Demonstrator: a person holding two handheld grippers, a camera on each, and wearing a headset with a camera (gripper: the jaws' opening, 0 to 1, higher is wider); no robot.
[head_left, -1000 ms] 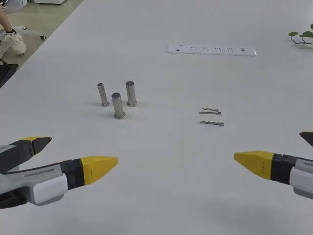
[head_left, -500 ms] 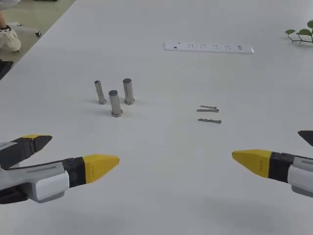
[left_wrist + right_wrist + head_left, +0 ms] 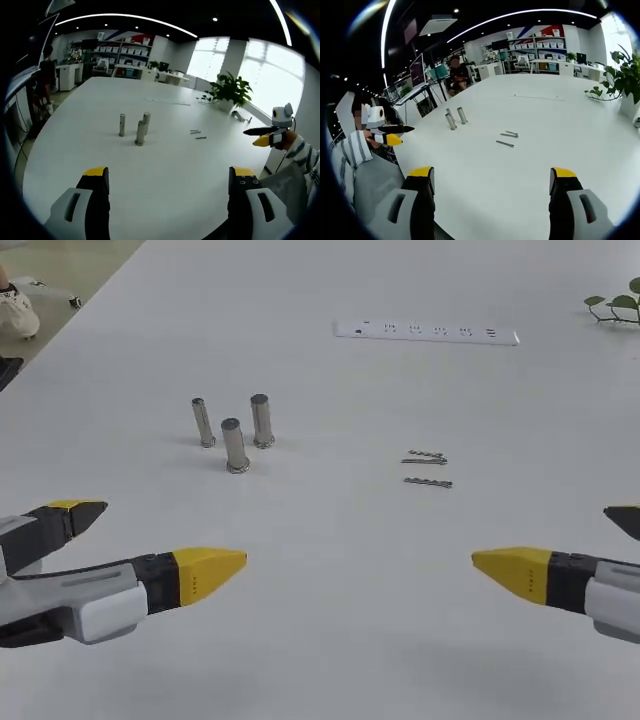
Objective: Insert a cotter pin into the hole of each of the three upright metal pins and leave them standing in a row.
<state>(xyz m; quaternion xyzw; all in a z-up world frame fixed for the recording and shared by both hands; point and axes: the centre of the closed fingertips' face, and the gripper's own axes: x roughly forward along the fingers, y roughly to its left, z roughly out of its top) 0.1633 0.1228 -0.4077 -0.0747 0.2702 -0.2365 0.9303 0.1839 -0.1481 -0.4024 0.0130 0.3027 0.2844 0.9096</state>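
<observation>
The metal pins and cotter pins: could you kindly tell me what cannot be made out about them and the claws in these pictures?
- Metal pins: their holes are too small to see in the head view and both gripper views.
- Cotter pins: too thin in the head view to count surely or see their shape.
- Right claw: its body is cut off by the head view's right edge.

shiny metal pins [image 3: 234, 445], matt table [image 3: 330, 620]
</observation>
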